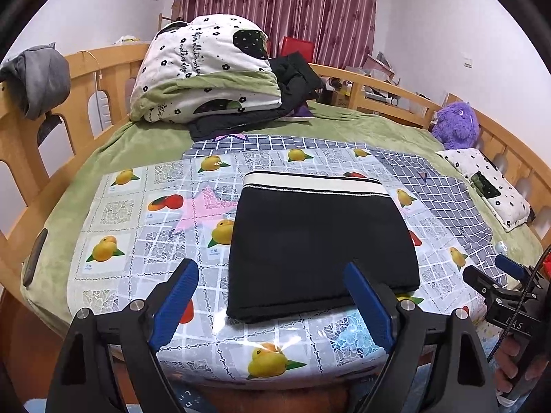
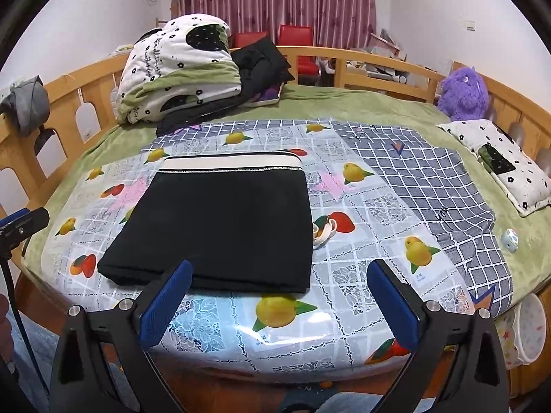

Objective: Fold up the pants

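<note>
Black pants [image 1: 320, 241] with a cream waistband lie folded into a flat rectangle on the fruit-print plastic cloth [image 1: 137, 241], waistband at the far side. My left gripper [image 1: 272, 275] hovers open over the near edge of the pants, blue pads apart, nothing between them. In the right wrist view the same pants [image 2: 224, 223] sit left of centre, with a cream drawstring [image 2: 323, 234] poking out at their right edge. My right gripper [image 2: 279, 277] stands wide open above the cloth [image 2: 361, 275], near the pants' front right corner, holding nothing. The right gripper also shows at the right edge [image 1: 496, 275] of the left view.
A folded quilt [image 1: 206, 72] and dark clothes [image 1: 292, 79] are piled at the back of the green bed. A purple plush toy [image 2: 463, 91] and a small pillow [image 2: 499, 161] lie at the right. A grey checked sheet [image 2: 440, 199] lies under the cloth. Wooden rails [image 2: 378, 65] ring the bed.
</note>
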The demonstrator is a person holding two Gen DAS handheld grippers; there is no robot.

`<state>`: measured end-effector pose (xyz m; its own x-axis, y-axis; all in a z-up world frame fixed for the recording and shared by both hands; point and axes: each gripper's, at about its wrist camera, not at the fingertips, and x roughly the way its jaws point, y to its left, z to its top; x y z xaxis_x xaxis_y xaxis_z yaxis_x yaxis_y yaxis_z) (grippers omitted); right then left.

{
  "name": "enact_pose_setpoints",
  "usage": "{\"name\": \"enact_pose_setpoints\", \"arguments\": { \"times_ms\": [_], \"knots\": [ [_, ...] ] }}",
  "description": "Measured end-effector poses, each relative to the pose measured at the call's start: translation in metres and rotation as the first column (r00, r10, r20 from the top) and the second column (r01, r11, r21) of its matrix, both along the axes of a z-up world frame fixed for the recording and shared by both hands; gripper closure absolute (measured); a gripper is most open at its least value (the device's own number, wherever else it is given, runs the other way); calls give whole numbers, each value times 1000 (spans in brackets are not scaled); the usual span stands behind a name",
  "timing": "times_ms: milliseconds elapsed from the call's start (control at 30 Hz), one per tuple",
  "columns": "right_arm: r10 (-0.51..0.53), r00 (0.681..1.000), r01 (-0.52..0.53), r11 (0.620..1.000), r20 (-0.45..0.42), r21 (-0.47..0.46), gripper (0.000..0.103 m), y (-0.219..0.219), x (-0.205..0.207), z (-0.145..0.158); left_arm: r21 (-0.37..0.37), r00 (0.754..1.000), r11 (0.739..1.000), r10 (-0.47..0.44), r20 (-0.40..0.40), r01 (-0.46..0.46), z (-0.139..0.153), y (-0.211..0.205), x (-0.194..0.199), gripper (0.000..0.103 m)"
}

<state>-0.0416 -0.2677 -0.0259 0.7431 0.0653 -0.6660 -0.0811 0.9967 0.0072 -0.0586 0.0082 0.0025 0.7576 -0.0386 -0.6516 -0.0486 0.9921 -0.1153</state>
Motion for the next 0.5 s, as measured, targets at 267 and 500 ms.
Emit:
{"name": "enact_pose_setpoints", "arguments": {
  "times_ms": [267,500],
  "knots": [
    [-4,1000,4,1000,-1,3,3,-1,-1,0,15,1000,1000,-6,5,6,1,-4,-1,16],
    [-10,1000,10,1000,5,15,3,-2,-3,4,19,1000,1000,-3,8,2,0,-4,-3,16]
  ]
}}
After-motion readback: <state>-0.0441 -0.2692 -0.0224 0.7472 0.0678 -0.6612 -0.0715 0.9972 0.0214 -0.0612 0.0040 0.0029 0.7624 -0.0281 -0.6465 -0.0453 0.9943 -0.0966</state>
